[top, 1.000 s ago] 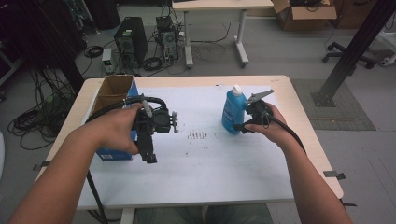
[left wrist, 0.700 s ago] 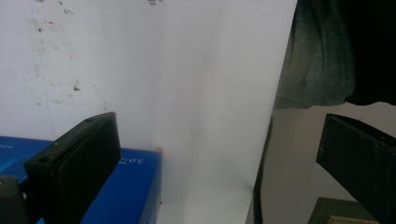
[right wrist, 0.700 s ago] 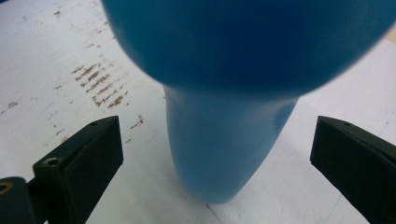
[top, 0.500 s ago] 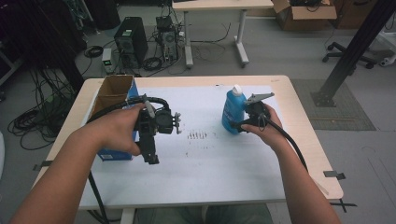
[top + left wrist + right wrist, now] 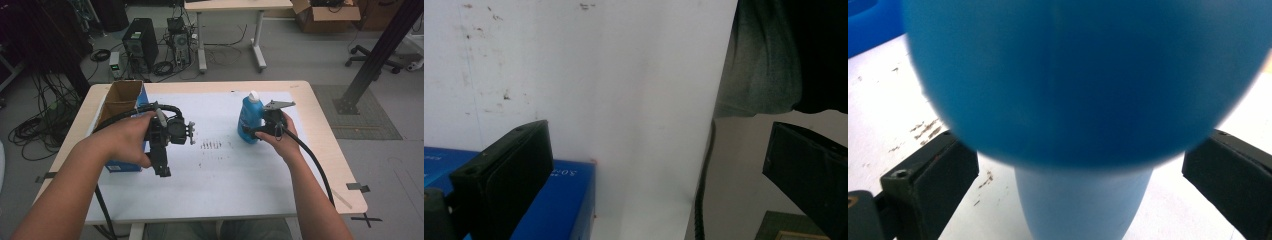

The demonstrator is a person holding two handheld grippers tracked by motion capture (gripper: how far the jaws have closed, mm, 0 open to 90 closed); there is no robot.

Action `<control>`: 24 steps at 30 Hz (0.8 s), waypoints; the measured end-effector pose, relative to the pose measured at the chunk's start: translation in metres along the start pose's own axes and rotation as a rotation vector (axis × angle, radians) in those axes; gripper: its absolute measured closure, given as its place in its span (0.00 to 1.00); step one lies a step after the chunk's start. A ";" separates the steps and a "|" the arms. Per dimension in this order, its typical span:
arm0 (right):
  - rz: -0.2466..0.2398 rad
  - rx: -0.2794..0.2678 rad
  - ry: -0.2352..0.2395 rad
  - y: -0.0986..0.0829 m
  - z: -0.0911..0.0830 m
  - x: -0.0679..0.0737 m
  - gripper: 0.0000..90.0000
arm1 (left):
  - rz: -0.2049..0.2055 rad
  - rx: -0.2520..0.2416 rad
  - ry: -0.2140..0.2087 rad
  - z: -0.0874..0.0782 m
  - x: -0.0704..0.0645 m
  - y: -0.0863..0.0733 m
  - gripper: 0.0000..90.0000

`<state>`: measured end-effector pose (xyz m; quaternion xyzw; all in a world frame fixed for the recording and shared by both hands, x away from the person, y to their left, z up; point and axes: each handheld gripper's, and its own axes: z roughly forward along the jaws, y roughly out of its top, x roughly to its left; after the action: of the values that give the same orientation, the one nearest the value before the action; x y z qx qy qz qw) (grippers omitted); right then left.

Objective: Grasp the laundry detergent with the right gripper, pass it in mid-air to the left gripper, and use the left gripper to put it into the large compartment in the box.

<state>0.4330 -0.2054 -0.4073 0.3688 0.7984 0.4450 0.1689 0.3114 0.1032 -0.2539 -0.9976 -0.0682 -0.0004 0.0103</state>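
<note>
Smooth blue plastic bottle [image 5: 250, 120] — matt white paper sheet [image 5: 220, 175].

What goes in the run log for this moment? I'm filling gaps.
right gripper: jaws wide around blue bottle, grip unclear | left gripper: open, empty, by blue box | bottle upright

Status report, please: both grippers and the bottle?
Left gripper open, empty. Right gripper open, jaws around blue plastic bottle, upright. Nothing in the way.

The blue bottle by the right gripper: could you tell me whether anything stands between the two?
Nothing visible does. The blue bottle sits directly between the right gripper's open fingers, with no other object in the gap.
</note>
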 end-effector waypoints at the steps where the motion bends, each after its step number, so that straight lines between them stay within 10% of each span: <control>1: 0.000 0.000 0.000 0.000 0.000 0.000 0.02 | 0.000 0.000 0.000 0.000 0.000 0.000 0.00; 24: 0.029 -0.079 -0.048 -0.008 0.012 0.007 0.04 | -0.001 -0.007 0.001 0.000 0.000 0.001 0.00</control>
<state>0.4324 -0.1961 -0.4206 0.3842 0.7704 0.4696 0.1961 0.3118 0.1019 -0.2543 -0.9976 -0.0687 -0.0009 0.0069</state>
